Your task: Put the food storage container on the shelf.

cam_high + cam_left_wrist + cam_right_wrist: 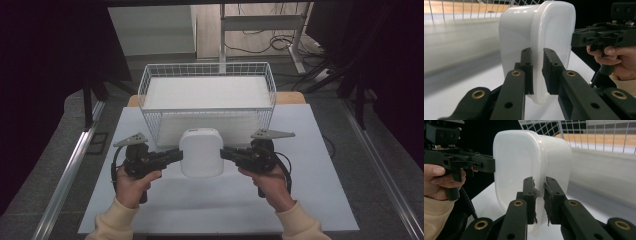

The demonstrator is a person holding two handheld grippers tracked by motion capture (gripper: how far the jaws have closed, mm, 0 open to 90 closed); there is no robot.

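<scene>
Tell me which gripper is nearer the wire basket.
Neither clearly: both clamp the white box's rim in front of the basket, the left gripper at its left side, the right gripper at its right.

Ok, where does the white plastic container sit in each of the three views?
High view: white container at centre, between both grippers, in front of the wire basket.
Left gripper view: upper centre, rim pinched by the fingers.
Right gripper view: centre, rim pinched likewise.
Shared landmark: the wire basket behind it.
</scene>
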